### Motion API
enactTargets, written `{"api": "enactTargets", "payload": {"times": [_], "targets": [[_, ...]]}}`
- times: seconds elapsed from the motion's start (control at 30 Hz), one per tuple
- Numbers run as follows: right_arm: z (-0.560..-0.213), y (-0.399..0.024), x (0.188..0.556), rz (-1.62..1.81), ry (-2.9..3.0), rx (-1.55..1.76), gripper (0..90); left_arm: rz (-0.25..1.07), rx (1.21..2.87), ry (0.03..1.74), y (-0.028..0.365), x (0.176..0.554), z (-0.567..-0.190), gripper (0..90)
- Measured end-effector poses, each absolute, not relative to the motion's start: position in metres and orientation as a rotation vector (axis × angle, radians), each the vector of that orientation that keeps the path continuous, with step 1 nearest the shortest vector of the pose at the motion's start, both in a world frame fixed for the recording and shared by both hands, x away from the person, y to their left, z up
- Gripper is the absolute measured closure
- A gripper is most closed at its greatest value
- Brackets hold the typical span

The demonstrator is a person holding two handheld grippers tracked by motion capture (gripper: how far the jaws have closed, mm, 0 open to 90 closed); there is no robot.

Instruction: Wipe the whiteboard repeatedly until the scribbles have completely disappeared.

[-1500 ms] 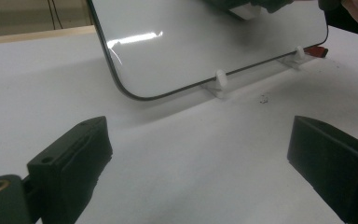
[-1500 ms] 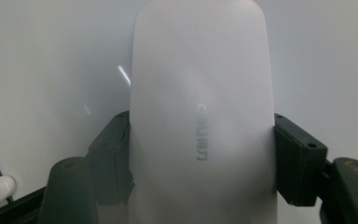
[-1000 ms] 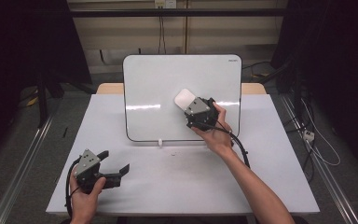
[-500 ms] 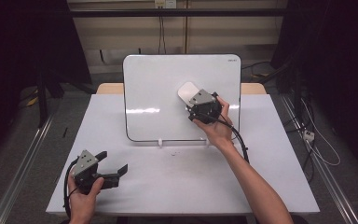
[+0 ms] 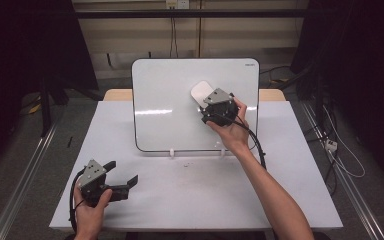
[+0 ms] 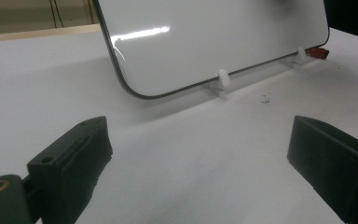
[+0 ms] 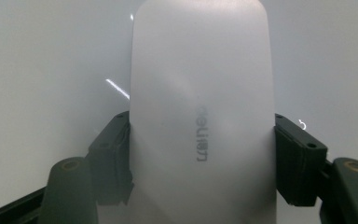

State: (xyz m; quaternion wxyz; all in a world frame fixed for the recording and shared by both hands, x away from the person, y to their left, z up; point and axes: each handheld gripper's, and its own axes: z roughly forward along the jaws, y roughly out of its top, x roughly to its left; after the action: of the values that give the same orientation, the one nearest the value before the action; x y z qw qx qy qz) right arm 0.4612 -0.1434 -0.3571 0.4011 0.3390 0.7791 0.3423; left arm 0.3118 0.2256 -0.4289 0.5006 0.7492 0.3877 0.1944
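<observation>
Just right of centre in the upper half of the high view, pressed flat against the whiteboard (image 5: 170, 110), sits the white eraser (image 5: 200, 93), clamped between both jaws of the right gripper (image 5: 211, 104). In the right gripper view, seen as a pale rounded block (image 7: 200, 116) with grey lettering down its middle, a black pad tight on each long side, glossy board surface (image 7: 42, 70) behind. Board propped upright and tilted back on two small white clips (image 5: 171, 152) at its lower edge, standing on the white table (image 5: 190, 200). Low at the left of the high view, well apart from the board, rests the left gripper (image 5: 122, 177), jaws spread wide with nothing between them. In the left gripper view, the board's rounded lower corner (image 6: 135, 88), a clip (image 6: 222, 79) and a small red-tipped object (image 6: 318, 52) at the far foot
</observation>
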Motion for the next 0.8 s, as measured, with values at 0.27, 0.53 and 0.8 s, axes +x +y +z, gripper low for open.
{"api": "enactTargets", "payload": {"times": [0.27,0.53,0.8], "targets": [[-0.355,-0.147,0.460,0.941,1.987,0.903,31.4,0.469,1.807,0.937,0.225,0.312,-0.429,5.8],[-0.342,-0.152,0.449,0.996,1.965,0.867,31.4,0.472,1.805,0.938,0.224,0.311,-0.428,5.8],[-0.346,-0.158,0.447,1.023,1.971,0.895,31.3,0.476,1.806,0.945,0.225,0.311,-0.429,5.8]]}}
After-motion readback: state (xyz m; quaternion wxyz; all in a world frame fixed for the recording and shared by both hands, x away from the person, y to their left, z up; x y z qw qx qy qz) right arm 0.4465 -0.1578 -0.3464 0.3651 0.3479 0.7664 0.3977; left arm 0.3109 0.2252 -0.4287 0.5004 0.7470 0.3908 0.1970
